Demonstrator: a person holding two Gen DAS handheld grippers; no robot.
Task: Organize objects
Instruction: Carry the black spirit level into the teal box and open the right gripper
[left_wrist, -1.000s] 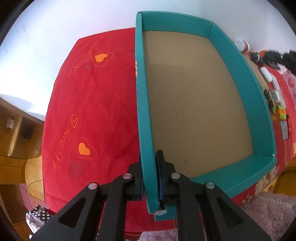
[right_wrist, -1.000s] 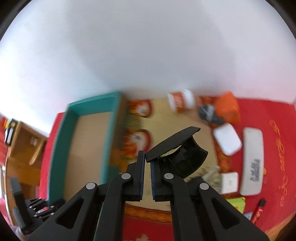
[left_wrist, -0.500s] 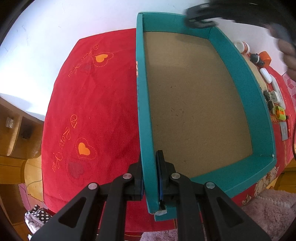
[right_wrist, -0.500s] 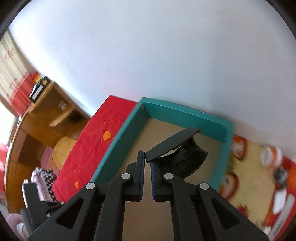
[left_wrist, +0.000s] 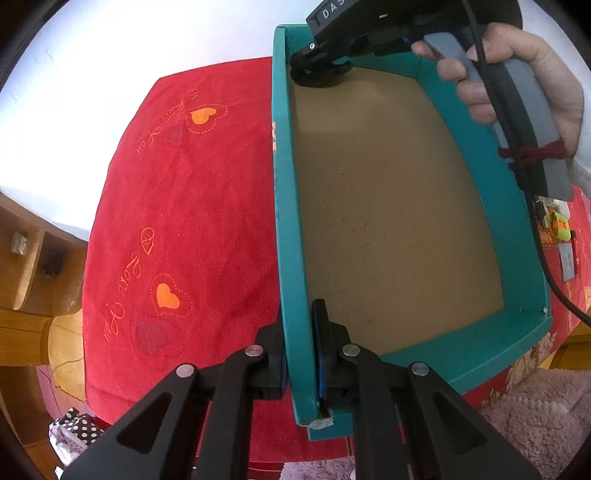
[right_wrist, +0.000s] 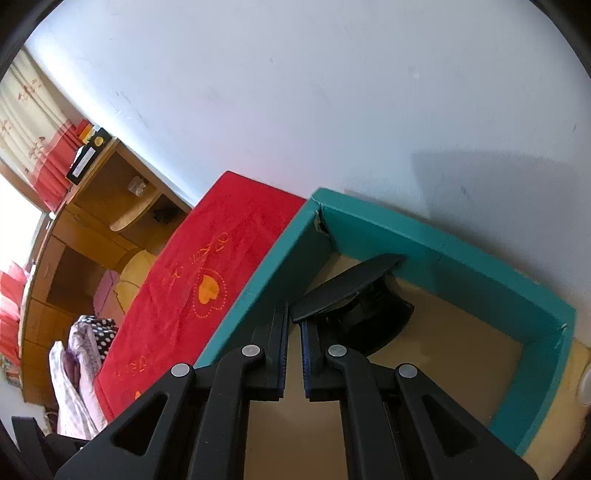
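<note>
While the teal box (left_wrist: 461, 354) is steadied on the red cloth (left_wrist: 192, 229) by the left claw (left_wrist: 299, 347), clenched on its near wall, a black folded object (right_wrist: 354, 302) is carried into the far corner by the right claw (right_wrist: 293, 354), clenched on its edge. Box floor: otherwise bare. Outstanding: small items (left_wrist: 557, 225) are seen beyond the right wall, not yet sorted. Progress is judged early.

White wall (right_wrist: 332, 92), wooden shelf unit (right_wrist: 92, 229) at left, pink rug (left_wrist: 535, 413)
</note>
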